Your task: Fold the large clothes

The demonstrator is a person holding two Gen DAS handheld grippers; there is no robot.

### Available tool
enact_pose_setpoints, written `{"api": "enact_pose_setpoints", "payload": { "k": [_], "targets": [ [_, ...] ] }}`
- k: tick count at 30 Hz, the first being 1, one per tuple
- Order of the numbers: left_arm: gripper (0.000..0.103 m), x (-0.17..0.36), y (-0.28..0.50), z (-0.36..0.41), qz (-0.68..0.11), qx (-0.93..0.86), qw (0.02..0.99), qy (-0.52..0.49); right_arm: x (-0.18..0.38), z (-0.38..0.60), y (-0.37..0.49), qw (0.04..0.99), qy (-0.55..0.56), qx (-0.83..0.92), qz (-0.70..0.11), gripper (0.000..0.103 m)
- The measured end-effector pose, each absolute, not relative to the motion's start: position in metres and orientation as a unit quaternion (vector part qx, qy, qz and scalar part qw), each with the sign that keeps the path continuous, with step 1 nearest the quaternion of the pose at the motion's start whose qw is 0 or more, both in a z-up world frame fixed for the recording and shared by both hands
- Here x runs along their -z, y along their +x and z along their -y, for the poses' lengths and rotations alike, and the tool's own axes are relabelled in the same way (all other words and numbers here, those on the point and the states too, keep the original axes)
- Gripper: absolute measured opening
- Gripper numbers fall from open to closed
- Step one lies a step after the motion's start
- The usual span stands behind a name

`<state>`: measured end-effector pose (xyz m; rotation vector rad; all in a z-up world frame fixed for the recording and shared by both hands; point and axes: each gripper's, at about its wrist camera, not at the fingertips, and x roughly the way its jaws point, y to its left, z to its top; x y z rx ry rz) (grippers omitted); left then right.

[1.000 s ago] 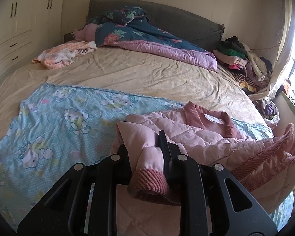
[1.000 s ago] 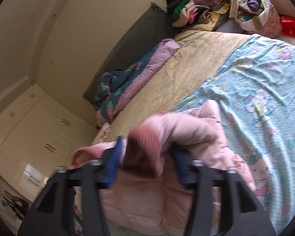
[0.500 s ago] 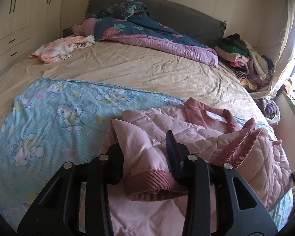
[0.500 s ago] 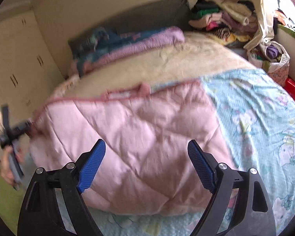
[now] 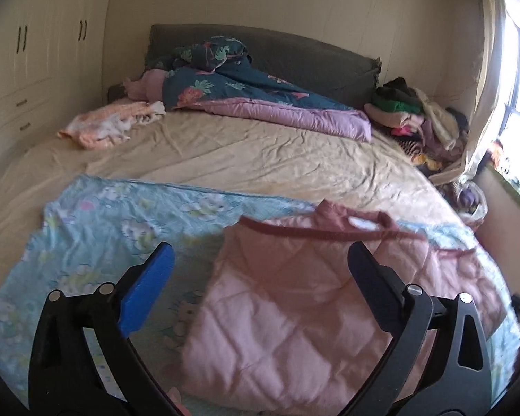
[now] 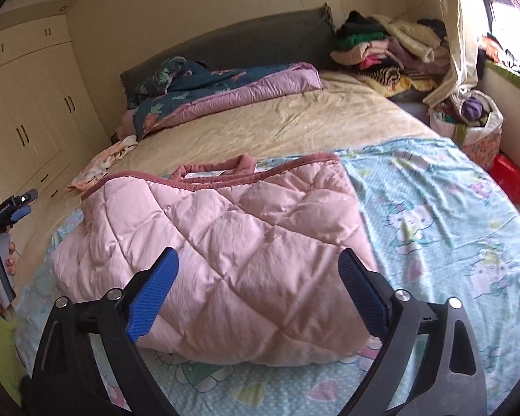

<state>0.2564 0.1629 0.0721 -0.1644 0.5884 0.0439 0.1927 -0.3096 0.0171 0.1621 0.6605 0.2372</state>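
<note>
Right wrist view: your right gripper (image 6: pixel 258 291) hangs above the pink quilted jacket (image 6: pixel 225 242), jaws opening, pads clear of the fabric. Your left gripper (image 5: pixel 260 284) likewise has its jaws opening with nothing clamped, above the jacket's left edge. You have the jacket lying folded on the blue cartoon-print sheet (image 6: pixel 433 222), spread across the bed (image 6: pixel 294 118).

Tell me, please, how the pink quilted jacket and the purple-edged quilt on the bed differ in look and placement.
The pink quilted jacket is plain pink with darker ribbed trim; the quilt is dark floral on one side and purple on the other. The jacket lies folded on the blue cartoon sheet near the grippers; the quilt sits bunched along the headboard. Both are padded and stitched.
</note>
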Motion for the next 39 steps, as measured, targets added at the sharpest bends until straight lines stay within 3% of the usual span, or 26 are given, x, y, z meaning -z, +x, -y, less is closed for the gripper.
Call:
{"api": "enact_pose_setpoints", "payload": {
  "k": [13, 20, 22, 24, 27, 28, 29, 31, 34, 39],
  "targets": [
    [0.094, 0.031, 0.233, -0.192, -0.388, 0.005, 0.917, -0.093, 0.025, 0.334, 0.207, 0.919, 0.059, -0.082, -0.381, 0.097],
    [0.093, 0.054, 0.236, -0.187, -0.414, 0.029, 0.901, -0.125, 0.045, 0.337, 0.222, 0.913, 0.062, -0.082, -0.394, 0.097],
    [0.076, 0.056, 0.236, -0.186, -0.412, 0.037, 0.900, -0.139, 0.047, 0.335, 0.221, 0.916, 0.063, -0.082, -0.387, 0.096],
    [0.045, 0.056, 0.236, -0.181, -0.409, 0.032, 0.902, -0.135, 0.048, 0.333, 0.220, 0.919, 0.059, -0.088, -0.381, 0.091],
    [0.023, 0.049, 0.231, -0.166, -0.396, 0.029, 0.911, -0.112, 0.048, 0.326, 0.218, 0.921, 0.048, -0.094, -0.374, 0.076],
    [0.022, 0.042, 0.229, -0.162, -0.384, 0.027, 0.917, -0.102, 0.047, 0.323, 0.216, 0.924, 0.037, -0.091, -0.371, 0.067],
    [0.019, 0.036, 0.227, -0.160, -0.373, 0.025, 0.922, -0.098, 0.045, 0.320, 0.215, 0.926, 0.025, -0.086, -0.368, 0.048],
    [0.017, 0.022, 0.227, -0.161, -0.353, 0.026, 0.930, -0.101, 0.038, 0.318, 0.216, 0.925, 0.034, -0.091, -0.368, 0.029],
    [0.017, 0.002, 0.236, -0.162, -0.334, 0.026, 0.936, -0.104, 0.016, 0.319, 0.219, 0.933, 0.054, -0.092, -0.342, 0.023],
    [0.017, -0.022, 0.272, -0.162, -0.321, 0.011, 0.941, -0.107, -0.018, 0.327, 0.245, 0.945, 0.092, -0.086, -0.301, 0.022]
  ]
}}
